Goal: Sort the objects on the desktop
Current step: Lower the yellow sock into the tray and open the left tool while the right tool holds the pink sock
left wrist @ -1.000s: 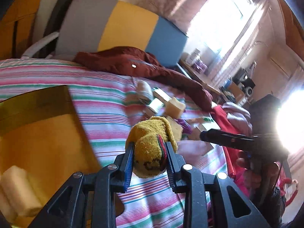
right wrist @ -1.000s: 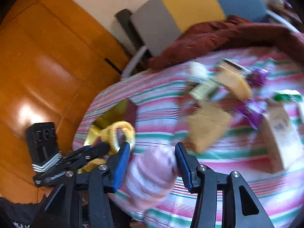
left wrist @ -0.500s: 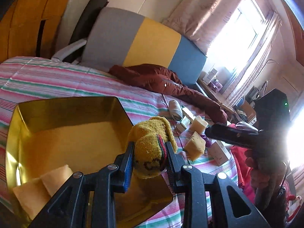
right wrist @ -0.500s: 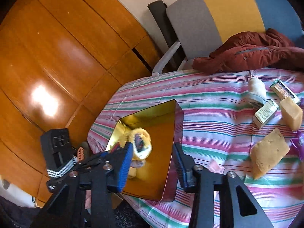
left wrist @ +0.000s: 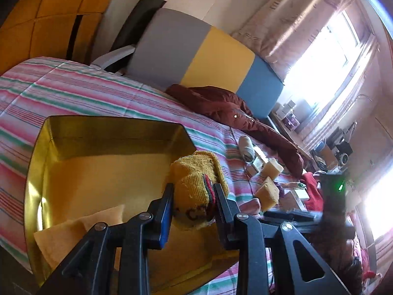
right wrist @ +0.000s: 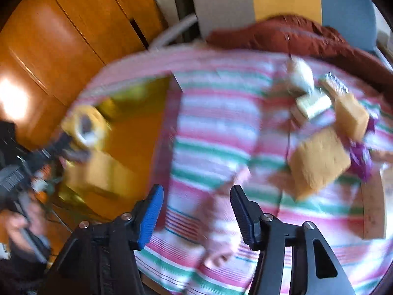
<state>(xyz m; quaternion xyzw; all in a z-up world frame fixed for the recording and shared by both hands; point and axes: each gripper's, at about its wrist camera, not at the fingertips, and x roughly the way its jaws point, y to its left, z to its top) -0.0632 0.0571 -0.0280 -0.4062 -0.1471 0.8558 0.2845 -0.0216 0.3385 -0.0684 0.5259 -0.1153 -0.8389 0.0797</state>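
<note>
1. Yellow sock pinched tight between the pads of the left gripper, held up off the cloth, folded cuff flopping forward over the top.
2. Right under and just ahead of that gripper: gold tin tray, sock hanging over its near right corner.
3. Inside the tray, down to the gripper's left: yellow sponge lying flat on the bottom.
4. Right gripper spread wide, nothing between the blue pads, hovering over the striped cloth just right of the tray's edge. Pretty blurry view.
5. Straight below the right gripper: a pink sock on the cloth, too smeared to tell more.
6. Ahead and to the right of it: big yellow sponge, smaller one beyond, a purple wrapper beside them.
7. Further ahead: white rolled sock and a small box close together.
8. Far edge of the cloth: dark red jacket bunched up against a grey, yellow and blue cushion.
</note>
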